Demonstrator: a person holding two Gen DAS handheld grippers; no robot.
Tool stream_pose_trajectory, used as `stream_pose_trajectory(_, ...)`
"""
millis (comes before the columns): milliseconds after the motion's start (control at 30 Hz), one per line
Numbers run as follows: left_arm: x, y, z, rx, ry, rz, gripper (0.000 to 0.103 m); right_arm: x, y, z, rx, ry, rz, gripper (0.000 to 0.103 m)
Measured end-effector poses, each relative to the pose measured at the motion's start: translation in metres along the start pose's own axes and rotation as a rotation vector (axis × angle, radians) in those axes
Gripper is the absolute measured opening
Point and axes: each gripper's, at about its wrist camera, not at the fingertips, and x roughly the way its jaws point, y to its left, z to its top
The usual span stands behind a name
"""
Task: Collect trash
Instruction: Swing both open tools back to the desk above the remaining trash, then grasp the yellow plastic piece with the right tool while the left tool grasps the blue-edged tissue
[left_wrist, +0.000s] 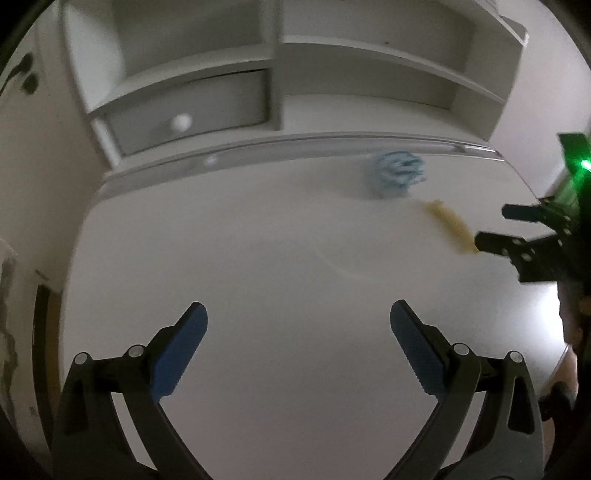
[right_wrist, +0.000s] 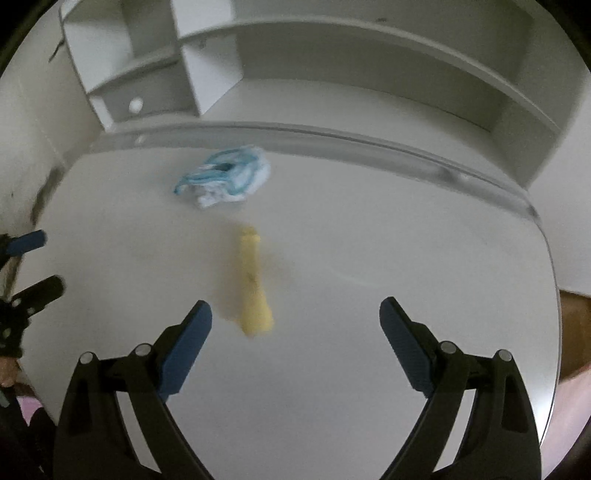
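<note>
The crumpled blue-and-white wrapper (right_wrist: 225, 175) lay near the bench's (right_wrist: 369, 350) far edge; it looked light, soft and crushable, best pinched across its bunched middle. Just nearer lay a yellow scrap (right_wrist: 253, 280), seemingly light. Both the right gripper (right_wrist: 295, 314) and left gripper (left_wrist: 298, 317) had jaws spread wide, holding nothing.

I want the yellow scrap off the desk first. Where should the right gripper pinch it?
Probably across its narrow middle, from above: the yellow scrap lies flat and lengthwise between the open right gripper fingers, so they can straddle its short width.
</note>
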Motion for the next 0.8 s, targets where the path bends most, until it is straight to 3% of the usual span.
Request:
stream_pose_trajectory(100,0.002,0.019,-0.008,-0.01,-0.002,0.002,0.096,0.011,0.012,0.011,-0.026,0.03,-0.014,0.085)
stream_pose_trajectory(233,0.011,0.017,0.001,0.011,-0.005,-0.023,0.096,0.021,0.016,0.021,-0.026,0.068,-0.033,0.074)
stream_pose_trajectory(267,0.013,0.013,0.006,0.029,-0.008,-0.035,0.096,0.023,0.017,0.022,-0.027,0.086,-0.035,0.063)
stream_pose_trajectory(333,0.019,0.008,0.016,0.071,-0.014,-0.049,0.096,0.029,0.021,0.027,-0.021,0.114,-0.009,0.053)
stream_pose_trajectory(433,0.025,-0.011,0.036,0.142,-0.023,-0.059,0.096,0.028,0.022,0.031,-0.035,0.158,0.021,0.015)
stream_pose_trajectory(567,0.039,-0.036,0.063,0.223,-0.025,-0.088,0.096,0.023,0.021,0.033,-0.057,0.189,0.054,0.014)
stream_pose_trajectory(800,0.077,-0.076,0.102,0.257,0.013,-0.154,0.096,-0.01,-0.011,0.018,-0.003,0.131,0.057,0.014)
